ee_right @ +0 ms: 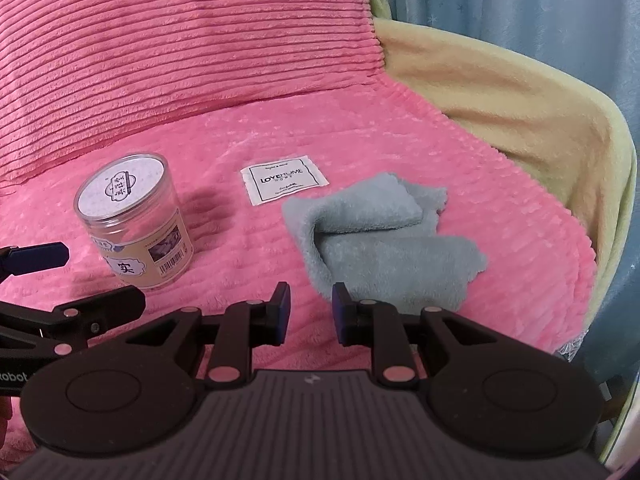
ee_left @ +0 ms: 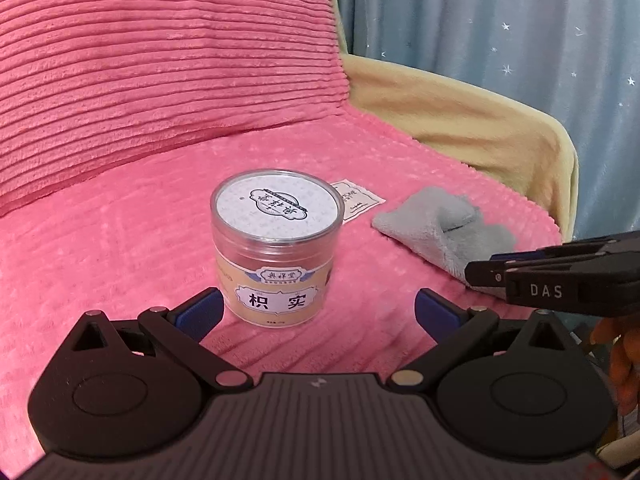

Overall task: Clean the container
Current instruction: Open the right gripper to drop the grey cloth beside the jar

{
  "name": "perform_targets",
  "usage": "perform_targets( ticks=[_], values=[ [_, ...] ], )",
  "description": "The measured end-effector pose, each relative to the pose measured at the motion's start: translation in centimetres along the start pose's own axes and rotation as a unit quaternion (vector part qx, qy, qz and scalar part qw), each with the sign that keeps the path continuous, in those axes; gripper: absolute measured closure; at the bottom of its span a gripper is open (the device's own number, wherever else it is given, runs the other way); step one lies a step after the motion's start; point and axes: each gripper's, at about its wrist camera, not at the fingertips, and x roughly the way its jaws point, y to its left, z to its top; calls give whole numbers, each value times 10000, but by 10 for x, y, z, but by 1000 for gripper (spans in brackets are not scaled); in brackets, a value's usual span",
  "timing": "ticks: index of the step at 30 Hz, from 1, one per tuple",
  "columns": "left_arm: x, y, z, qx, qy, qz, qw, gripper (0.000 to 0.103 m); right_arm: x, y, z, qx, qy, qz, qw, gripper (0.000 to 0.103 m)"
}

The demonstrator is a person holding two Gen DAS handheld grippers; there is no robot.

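Two grippers hover over a pink blanket [ee_right: 280,140]. The left gripper [ee_left: 318,312] has its jaws spread wide, just before the upright jar [ee_left: 276,252]. The right gripper [ee_right: 311,312] has its jaws released with a narrow gap, near the grey cloth [ee_right: 384,240], touching nothing.

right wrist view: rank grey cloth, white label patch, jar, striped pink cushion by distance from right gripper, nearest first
From the right gripper:
1. grey cloth, just ahead, slightly right, fingertips at its near edge.
2. jar, ahead-left, upright.
3. white label patch, beyond the cloth; close to the jar's rank.
4. striped pink cushion, at the back.
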Motion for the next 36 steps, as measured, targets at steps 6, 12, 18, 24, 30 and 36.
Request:
perform_targets(
  ticks=[6, 12, 18, 24, 30, 36],
  values=[
    [2, -8, -1, 157, 35, 93, 9998, 1, 2, -1, 0, 87, -8, -90, 9999, 85],
    [6, -7, -1, -8, 64, 30, 10000, 1, 3, 3, -1, 93, 29, -107, 9999, 85],
    [3, -5, 0, -117, -51, 65, 9999, 1, 4, 10, -3, 67, 58, -142, 9999, 85],
    [4, -6, 0, -108, -41, 119, 9999, 1, 4, 10, -4, 110, 43, -152, 9998, 85],
    [4, -6, 0, -112, -37, 133, 9998, 1, 6, 10, -4, 121, 65, -150, 9998, 85],
    [4, -6, 0, -128, -4, 126, 9998, 1, 7, 10, -5, 125, 84, -164, 9998, 85]
  ],
)
